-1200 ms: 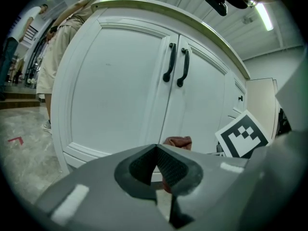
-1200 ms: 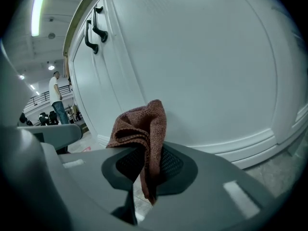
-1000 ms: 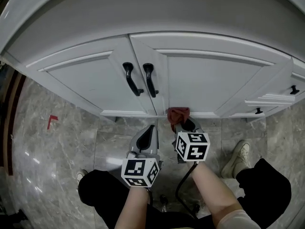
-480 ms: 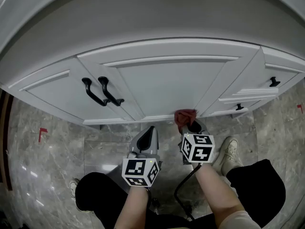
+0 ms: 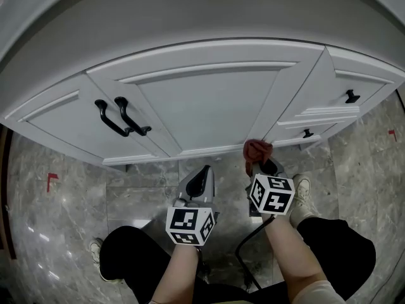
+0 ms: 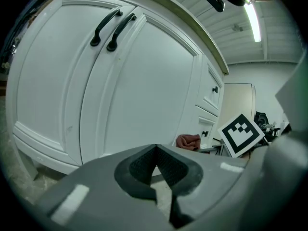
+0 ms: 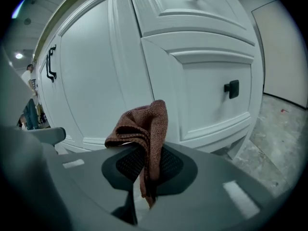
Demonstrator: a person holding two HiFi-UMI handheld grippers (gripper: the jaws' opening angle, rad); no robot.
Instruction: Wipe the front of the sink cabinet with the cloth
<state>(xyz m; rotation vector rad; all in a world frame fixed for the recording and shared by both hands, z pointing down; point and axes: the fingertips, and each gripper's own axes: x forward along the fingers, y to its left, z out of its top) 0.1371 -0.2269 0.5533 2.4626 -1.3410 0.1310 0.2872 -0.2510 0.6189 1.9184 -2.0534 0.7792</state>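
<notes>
We hold the reddish-brown cloth (image 7: 142,126) in the right gripper (image 7: 144,167), whose jaws are clamped on it. The cloth's bunched upper part stands above the jaws and a short tail hangs below them. In the head view the cloth (image 5: 257,149) sits at the bottom edge of the white sink cabinet (image 5: 209,100), where the right door meets the drawer stack. We cannot tell whether it touches the cabinet front.

Our left gripper (image 6: 156,170) is closed with nothing between its jaws. It hangs over the grey marble floor (image 5: 69,201), just before the cabinet's lower edge and left of the right gripper (image 5: 261,164).

Two black door handles (image 5: 120,118) sit side by side toward the cabinet's left. Small black knobs (image 5: 351,96) mark the drawers at its right edge.
</notes>
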